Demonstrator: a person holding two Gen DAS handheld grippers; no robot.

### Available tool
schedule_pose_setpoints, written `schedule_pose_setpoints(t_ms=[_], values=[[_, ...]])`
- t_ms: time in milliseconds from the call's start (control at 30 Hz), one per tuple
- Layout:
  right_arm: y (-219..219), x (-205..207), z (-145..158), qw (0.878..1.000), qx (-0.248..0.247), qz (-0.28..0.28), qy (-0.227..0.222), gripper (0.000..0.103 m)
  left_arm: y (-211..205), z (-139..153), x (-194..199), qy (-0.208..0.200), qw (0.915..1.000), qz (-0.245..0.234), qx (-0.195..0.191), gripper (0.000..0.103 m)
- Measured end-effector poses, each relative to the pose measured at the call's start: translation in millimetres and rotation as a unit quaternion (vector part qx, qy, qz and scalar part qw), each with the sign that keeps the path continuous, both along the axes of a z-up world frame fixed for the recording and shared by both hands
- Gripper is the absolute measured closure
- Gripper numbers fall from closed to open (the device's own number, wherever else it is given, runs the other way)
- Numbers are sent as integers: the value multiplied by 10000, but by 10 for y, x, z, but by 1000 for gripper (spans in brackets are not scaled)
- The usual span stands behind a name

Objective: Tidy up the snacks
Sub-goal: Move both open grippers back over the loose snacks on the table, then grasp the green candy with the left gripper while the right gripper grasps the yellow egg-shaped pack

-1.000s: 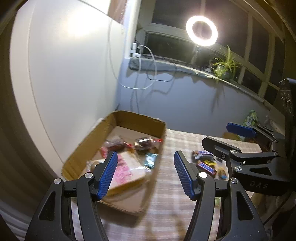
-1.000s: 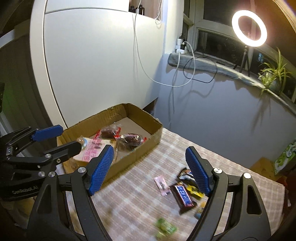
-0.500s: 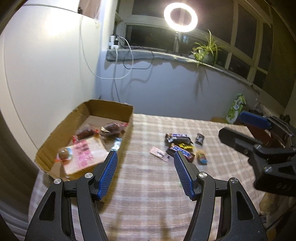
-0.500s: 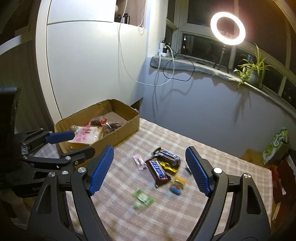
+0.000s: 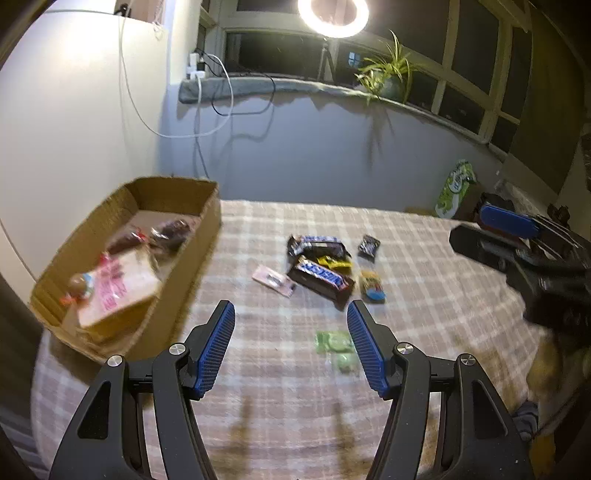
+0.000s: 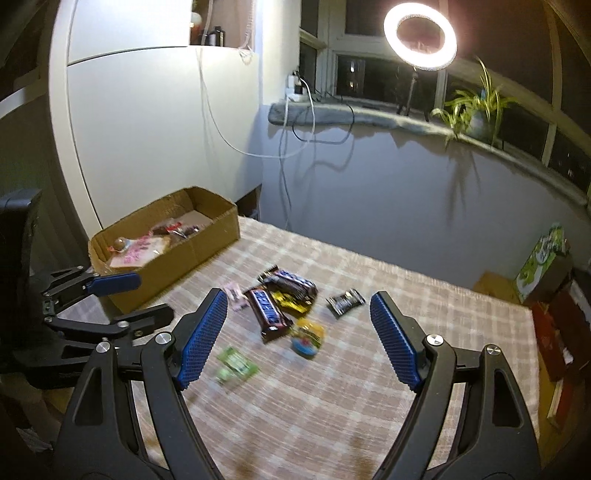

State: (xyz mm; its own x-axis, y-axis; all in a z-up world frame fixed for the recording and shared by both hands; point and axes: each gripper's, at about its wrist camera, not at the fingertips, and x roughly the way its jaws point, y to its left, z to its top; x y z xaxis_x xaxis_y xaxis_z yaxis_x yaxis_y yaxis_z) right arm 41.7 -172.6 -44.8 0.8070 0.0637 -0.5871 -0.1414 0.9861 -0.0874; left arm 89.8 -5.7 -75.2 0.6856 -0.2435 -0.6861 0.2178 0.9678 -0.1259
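Observation:
A cardboard box [image 5: 207, 221] [image 6: 207, 240] sits at the table's left with several wrapped snacks inside, among them a pink packet [image 5: 118, 291]. Loose snacks lie mid-table: two dark chocolate bars [image 5: 319, 278] [image 6: 267, 308], a yellow wrapper [image 5: 334, 263], a small black packet [image 5: 369, 245] [image 6: 345, 301], a pink packet [image 5: 273, 279], a yellow-blue candy [image 5: 371, 286] [image 6: 308, 336] and a green packet [image 5: 334, 341] [image 6: 236, 363]. My left gripper [image 5: 290, 314] is open and empty above the table, short of the snacks. My right gripper [image 6: 299, 301] is open and empty over the pile.
The table wears a checked cloth [image 5: 424, 295]. A grey wall, a windowsill with cables, a plant [image 5: 388, 74] and a ring light [image 6: 419, 35] stand behind. A green bag [image 5: 456, 188] and boxes stand at the right. The left gripper's arm shows at left in the right wrist view [image 6: 92, 306].
Both grippers have pulled back and swung right, from over the box toward the loose snacks. The snacks and box have not moved. Both stay open.

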Motion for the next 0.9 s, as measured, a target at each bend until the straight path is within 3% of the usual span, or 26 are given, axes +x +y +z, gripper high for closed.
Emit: schedule_pose_setpoints(t_ms=[200, 400, 733, 900], values=[[-529, 175, -169, 9972, 603, -107, 433, 21, -125, -230, -27, 330, 9991, -254, -43, 40], [-819, 389, -378, 9926, 874, -37, 837, 21, -298, -492, -9, 704, 9962, -512, -63, 40], [-515, 678, -805, 9875, 474, 625, 1365, 25, -429, -752, 47, 870, 9946, -569, 69, 40], [-355, 821, -967, 9851, 318, 729, 1527, 27, -477, -760, 70, 750, 9954, -554, 197, 51]])
